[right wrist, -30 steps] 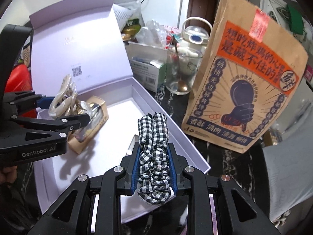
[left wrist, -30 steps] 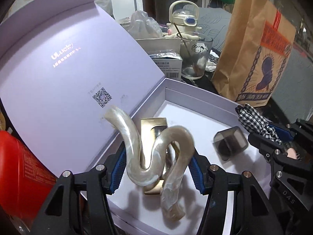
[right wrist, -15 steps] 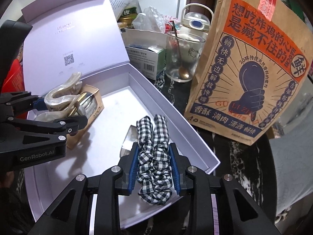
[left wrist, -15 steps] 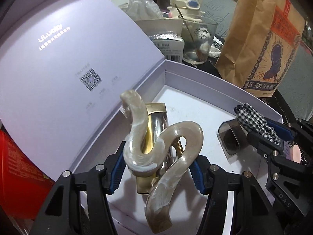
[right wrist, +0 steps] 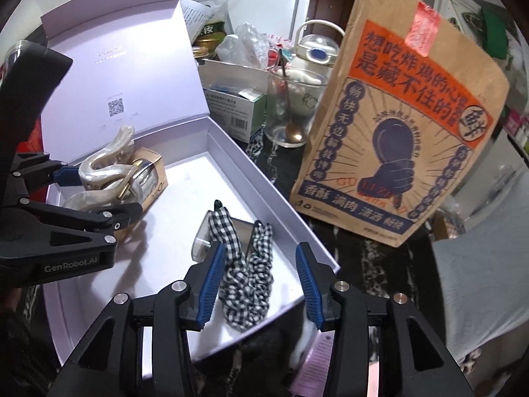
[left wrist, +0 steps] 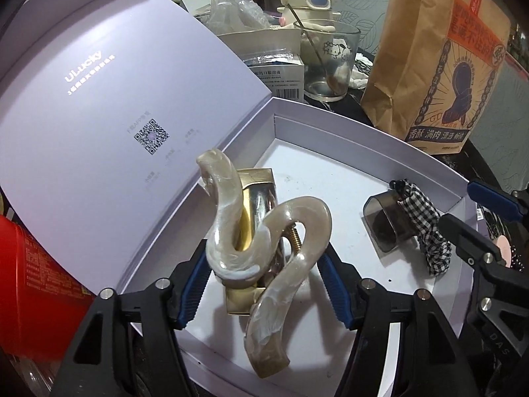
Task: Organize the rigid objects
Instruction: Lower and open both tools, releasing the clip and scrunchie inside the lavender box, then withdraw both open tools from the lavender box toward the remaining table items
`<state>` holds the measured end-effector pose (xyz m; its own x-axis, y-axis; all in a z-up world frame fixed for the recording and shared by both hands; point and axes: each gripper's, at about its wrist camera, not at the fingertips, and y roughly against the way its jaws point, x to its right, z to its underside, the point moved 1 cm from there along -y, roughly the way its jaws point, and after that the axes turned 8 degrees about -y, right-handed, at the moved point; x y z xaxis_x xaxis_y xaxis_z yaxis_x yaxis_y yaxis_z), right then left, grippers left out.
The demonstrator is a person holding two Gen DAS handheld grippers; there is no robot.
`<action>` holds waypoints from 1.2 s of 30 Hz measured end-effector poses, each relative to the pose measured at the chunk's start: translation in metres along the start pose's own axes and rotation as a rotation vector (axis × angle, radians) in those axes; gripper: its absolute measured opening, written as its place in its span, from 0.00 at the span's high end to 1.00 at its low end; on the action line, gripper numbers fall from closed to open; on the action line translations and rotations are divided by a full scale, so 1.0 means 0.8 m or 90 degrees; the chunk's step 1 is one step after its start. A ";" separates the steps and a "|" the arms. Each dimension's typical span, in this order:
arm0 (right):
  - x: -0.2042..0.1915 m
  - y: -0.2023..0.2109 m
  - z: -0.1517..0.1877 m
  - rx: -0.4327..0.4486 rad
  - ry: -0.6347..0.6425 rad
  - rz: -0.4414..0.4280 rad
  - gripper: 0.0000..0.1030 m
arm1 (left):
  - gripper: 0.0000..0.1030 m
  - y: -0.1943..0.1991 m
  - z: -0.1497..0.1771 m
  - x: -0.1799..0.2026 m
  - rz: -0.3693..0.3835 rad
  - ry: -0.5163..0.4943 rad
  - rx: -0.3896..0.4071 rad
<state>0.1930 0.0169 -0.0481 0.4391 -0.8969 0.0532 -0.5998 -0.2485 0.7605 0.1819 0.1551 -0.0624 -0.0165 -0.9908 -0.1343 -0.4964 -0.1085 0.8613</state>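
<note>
My left gripper [left wrist: 264, 281] is shut on a pearly wavy hair claw clip [left wrist: 264, 248] and holds it over the open lilac box [left wrist: 363, 132], above a gold packet [left wrist: 254, 182]. The clip also shows in the right wrist view [right wrist: 102, 168]. My right gripper [right wrist: 261, 284] is open. A black-and-white checked scrunchie [right wrist: 248, 264] lies between its fingers on the box floor, over a smoky clear clip [right wrist: 205, 241]. The scrunchie [left wrist: 426, 228] and smoky clip [left wrist: 383, 228] show at the right of the left wrist view.
The box lid [left wrist: 99, 115] stands open at the left. Behind the box are a brown paper bag [right wrist: 396, 115], a glass with a spoon [right wrist: 291, 109], a small carton [right wrist: 234, 109] and a kettle [right wrist: 317, 49]. A red container [left wrist: 26, 281] stands left.
My right gripper has opened and let the checked scrunchie go onto the box floor. My left gripper has lowered the pearly clip further into the box.
</note>
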 end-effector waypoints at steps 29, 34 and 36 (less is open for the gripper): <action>0.045 0.094 0.007 0.062 -0.030 0.040 0.57 | 0.00 0.069 -0.005 0.042 0.023 -0.011 0.062; 0.055 0.114 0.009 0.073 -0.046 0.034 0.57 | 0.00 0.093 -0.005 0.051 0.024 -0.026 0.088; 0.060 0.124 0.012 0.077 -0.053 0.031 0.57 | 0.00 0.103 -0.003 0.055 0.026 -0.028 0.097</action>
<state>0.1483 -0.0542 0.0238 0.3533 -0.9350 0.0310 -0.6980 -0.2414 0.6742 0.1427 0.1023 0.0039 -0.0762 -0.9892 -0.1253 -0.6209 -0.0512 0.7822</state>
